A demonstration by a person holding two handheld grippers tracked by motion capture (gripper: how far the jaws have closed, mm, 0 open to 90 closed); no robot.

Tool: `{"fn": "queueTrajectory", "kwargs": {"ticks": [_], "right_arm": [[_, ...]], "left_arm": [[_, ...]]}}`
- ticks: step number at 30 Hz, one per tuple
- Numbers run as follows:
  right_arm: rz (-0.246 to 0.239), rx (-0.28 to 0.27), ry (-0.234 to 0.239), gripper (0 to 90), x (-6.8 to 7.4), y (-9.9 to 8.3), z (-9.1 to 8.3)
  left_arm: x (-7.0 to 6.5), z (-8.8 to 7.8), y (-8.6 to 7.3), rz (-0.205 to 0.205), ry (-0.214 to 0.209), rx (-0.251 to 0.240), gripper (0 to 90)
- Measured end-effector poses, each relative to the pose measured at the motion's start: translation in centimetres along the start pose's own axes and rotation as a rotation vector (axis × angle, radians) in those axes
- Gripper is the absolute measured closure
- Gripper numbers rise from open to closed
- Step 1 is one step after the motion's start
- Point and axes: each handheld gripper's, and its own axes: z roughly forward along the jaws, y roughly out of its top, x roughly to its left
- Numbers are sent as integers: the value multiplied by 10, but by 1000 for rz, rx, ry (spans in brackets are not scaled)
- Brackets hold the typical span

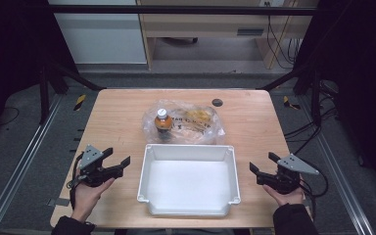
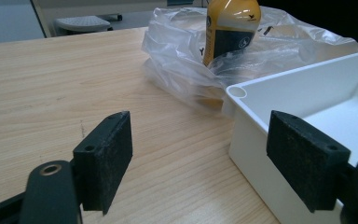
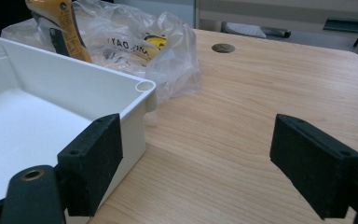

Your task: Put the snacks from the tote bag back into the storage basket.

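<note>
The table [image 1: 117,112] is pale wood-grain laminate with rounded corners. A white plastic tray [image 1: 188,149] sits at its near centre – rigid, smooth, empty, straight-walled, likely the receiving container. Just behind it, touching its far wall, lies a crumpled clear bag [image 1: 200,125]; an orange bottle [image 1: 163,122] stands upright in it. The left gripper [image 1: 117,164] and right gripper [image 1: 258,171] rest on either side of the tray – each with jaws apart, holding nothing, apparently at a ready position.

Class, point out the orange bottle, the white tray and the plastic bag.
orange bottle [image 1: 163,121], high view, its body.
white tray [image 1: 188,148], high view, far rim.
plastic bag [image 3: 168,56], right gripper view, crumpled side.
</note>
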Motion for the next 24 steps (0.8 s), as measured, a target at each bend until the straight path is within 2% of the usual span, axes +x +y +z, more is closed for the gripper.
{"fn": "queueTrajectory", "kwargs": {"ticks": [6,16,24], "right_arm": [[-2,5,1,160,1,-1,1],[6,1,5,150,3,0,0],[13,5,-4,137,3,0,0]], "left_arm": [[-1,-1,1,-2,-1,-13,233],[-6,0,6,-9,-32,-38,235],[-9,2,12,2,-43,-44,234]]}}
